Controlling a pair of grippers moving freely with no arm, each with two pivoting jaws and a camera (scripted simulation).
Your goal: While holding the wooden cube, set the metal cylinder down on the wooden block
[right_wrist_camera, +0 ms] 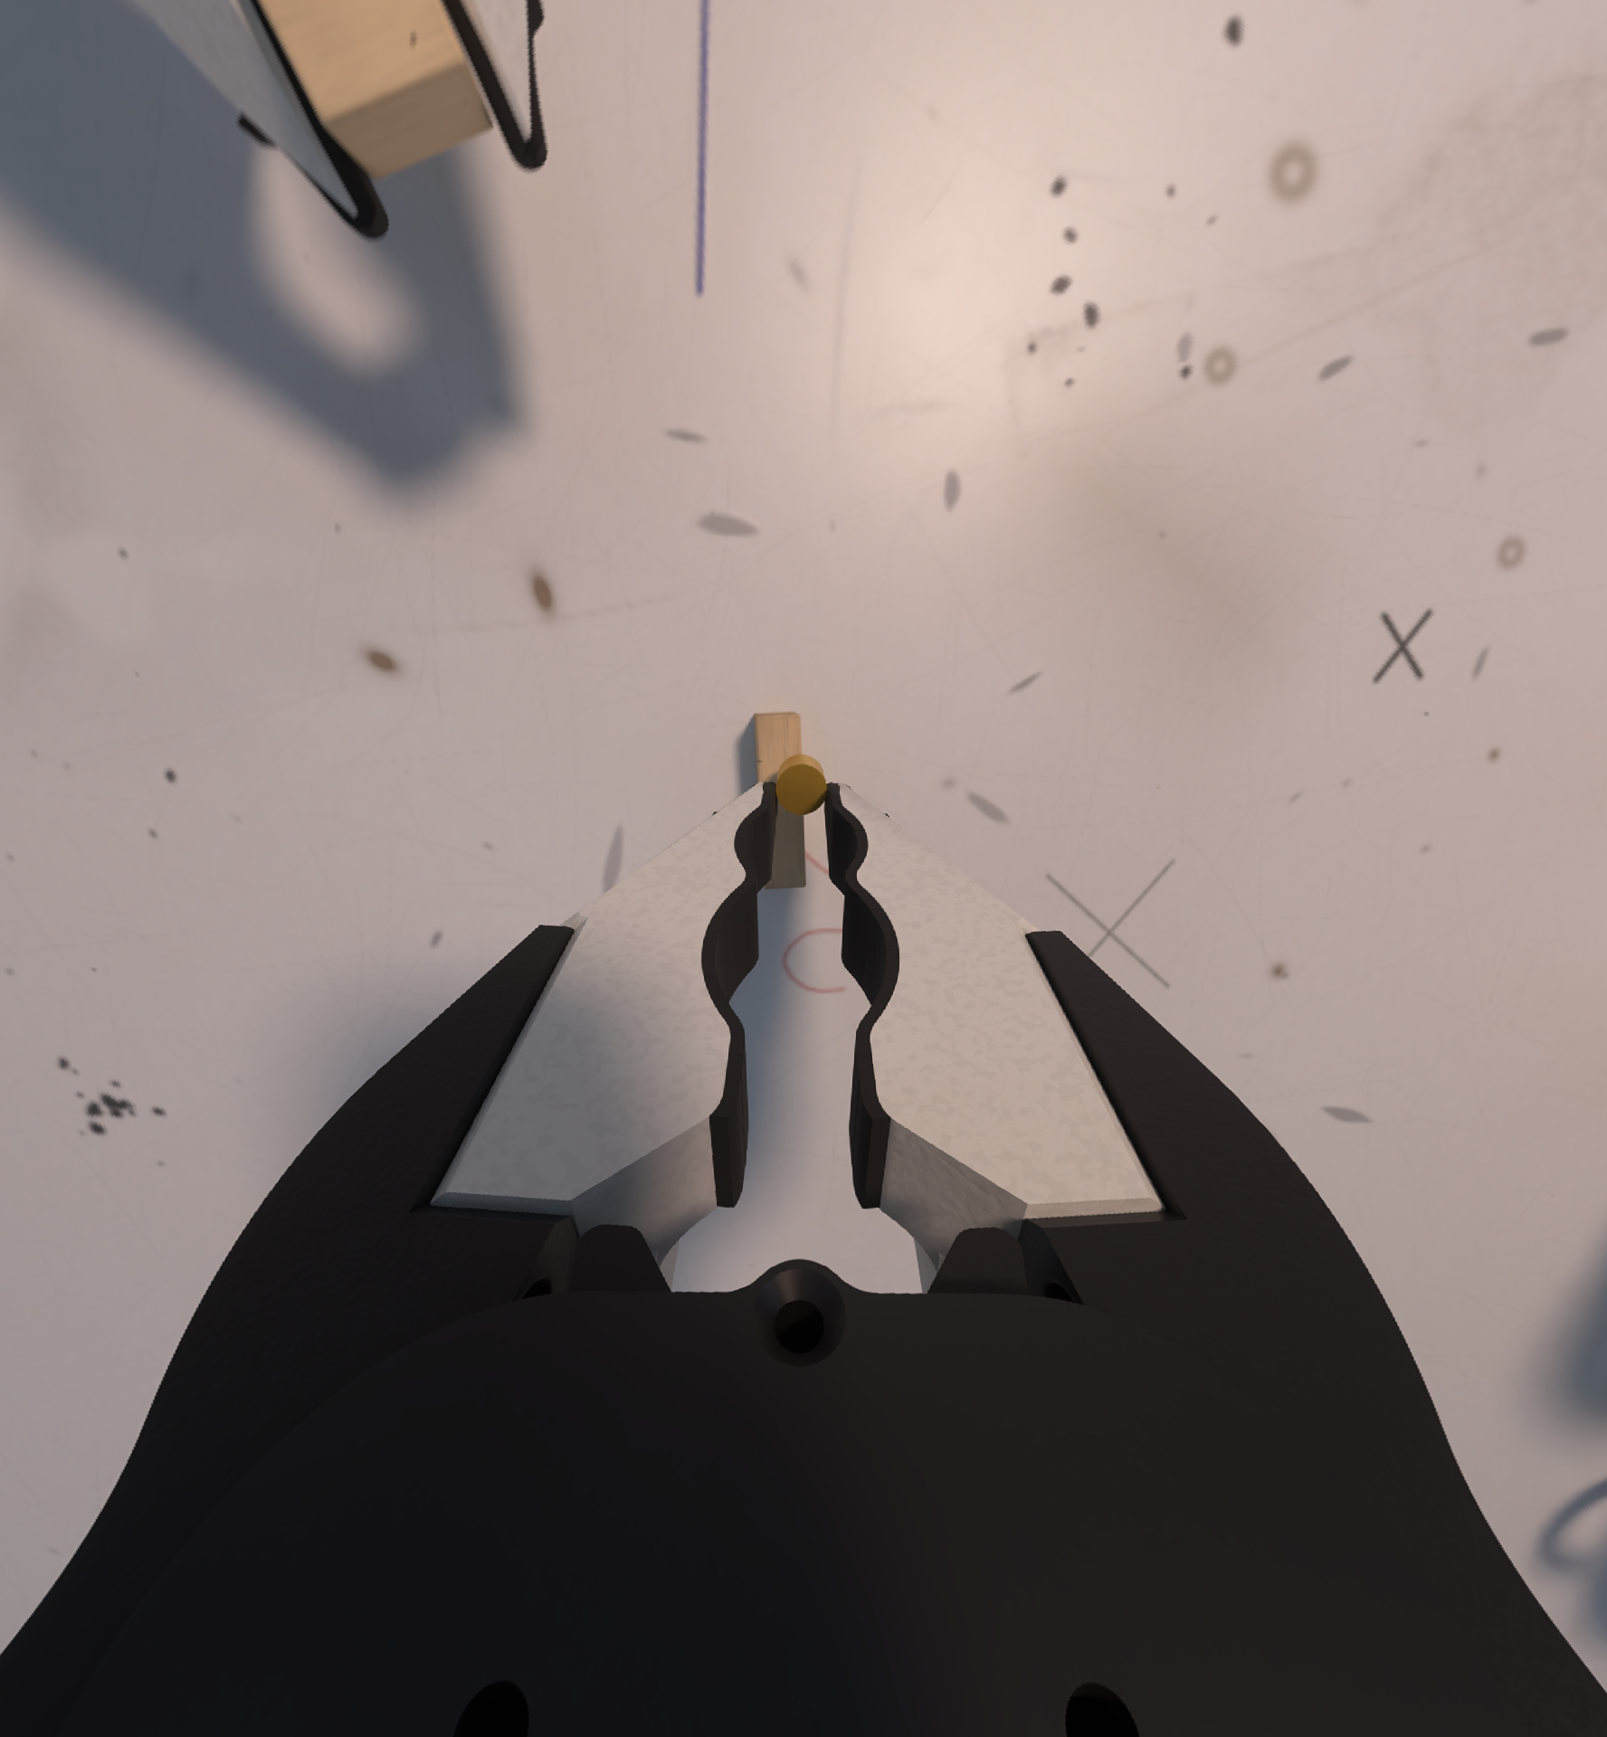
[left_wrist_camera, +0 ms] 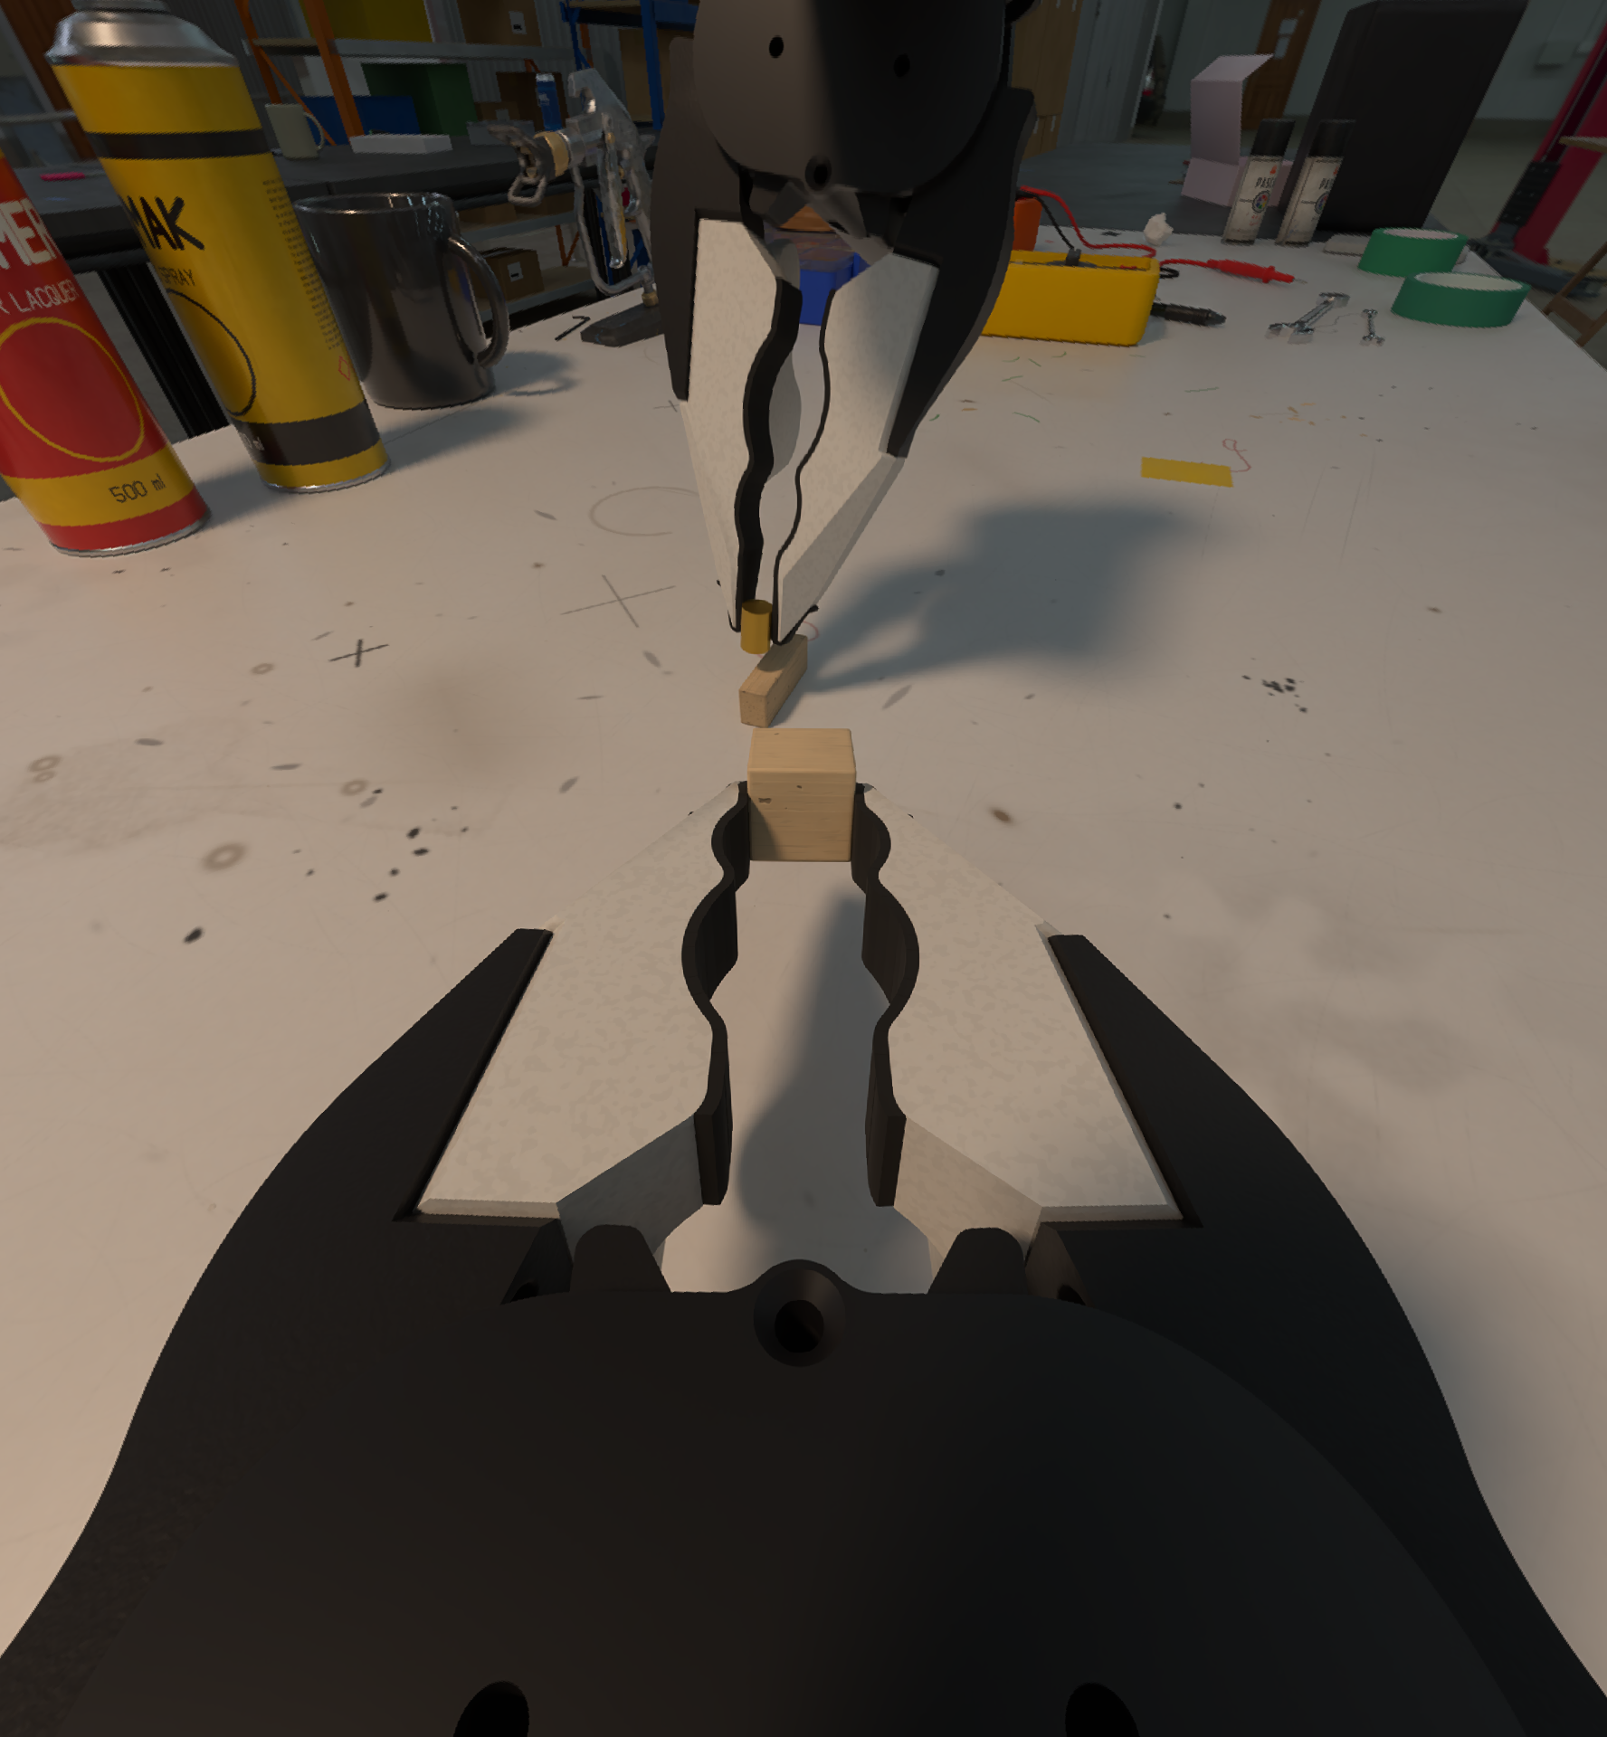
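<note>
My left gripper (left_wrist_camera: pixel 800 808) is shut on a pale wooden cube (left_wrist_camera: pixel 800 794) and holds it above the white table. Just beyond it a small wooden block (left_wrist_camera: pixel 772 688) lies flat on the table. My right gripper (left_wrist_camera: pixel 762 628) points down from above, shut on a small brass-coloured metal cylinder (left_wrist_camera: pixel 755 625) that hangs just over the block's far end. In the right wrist view the right gripper (right_wrist_camera: pixel 800 790) holds the cylinder (right_wrist_camera: pixel 800 785) over the block (right_wrist_camera: pixel 774 747). The left gripper (right_wrist_camera: pixel 447 179) with the cube (right_wrist_camera: pixel 386 75) shows at the top left.
Two spray cans (left_wrist_camera: pixel 217 244) and a dark mug (left_wrist_camera: pixel 400 296) stand at the far left. A yellow case (left_wrist_camera: pixel 1072 296), green tape rolls (left_wrist_camera: pixel 1458 296), wrenches (left_wrist_camera: pixel 1307 315) and a yellow tape strip (left_wrist_camera: pixel 1185 470) lie at the far right. The table edge runs behind the cans.
</note>
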